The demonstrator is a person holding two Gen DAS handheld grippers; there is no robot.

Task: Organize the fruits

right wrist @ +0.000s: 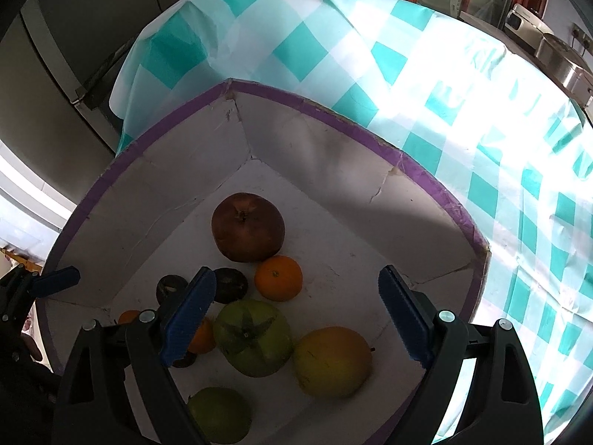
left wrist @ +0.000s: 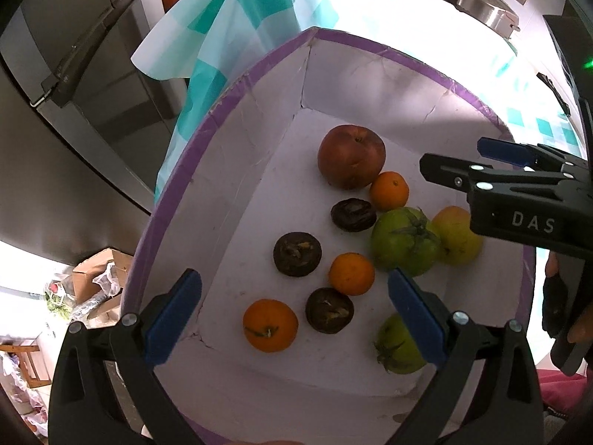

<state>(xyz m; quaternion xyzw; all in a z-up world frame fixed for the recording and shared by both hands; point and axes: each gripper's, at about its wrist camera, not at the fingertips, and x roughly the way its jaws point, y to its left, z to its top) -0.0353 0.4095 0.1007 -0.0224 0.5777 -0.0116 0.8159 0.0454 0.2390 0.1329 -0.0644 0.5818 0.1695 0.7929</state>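
A white box with a purple rim (left wrist: pixel 237 85) (right wrist: pixel 333 115) holds the fruit. In it lie a red-brown apple (left wrist: pixel 351 156) (right wrist: pixel 247 227), several oranges (left wrist: pixel 270 325) (left wrist: pixel 351 273) (right wrist: pixel 278 278), three dark brown fruits (left wrist: pixel 297 254), two green tomatoes (left wrist: pixel 406 241) (right wrist: pixel 254 337) and a yellow mango (left wrist: pixel 457 235) (right wrist: pixel 331 361). My left gripper (left wrist: pixel 296 311) is open and empty above the near oranges. My right gripper (right wrist: pixel 296 315) is open and empty above the green tomato and mango; it also shows in the left wrist view (left wrist: pixel 478 165) at the right.
The box sits on a table with a teal and white checked cloth (right wrist: pixel 463 118). A steel fridge (left wrist: pixel 74 111) stands to the left. A metal pot (left wrist: pixel 489 9) and appliances are at the far right. Cardboard boxes and bags (left wrist: pixel 96 285) lie on the floor.
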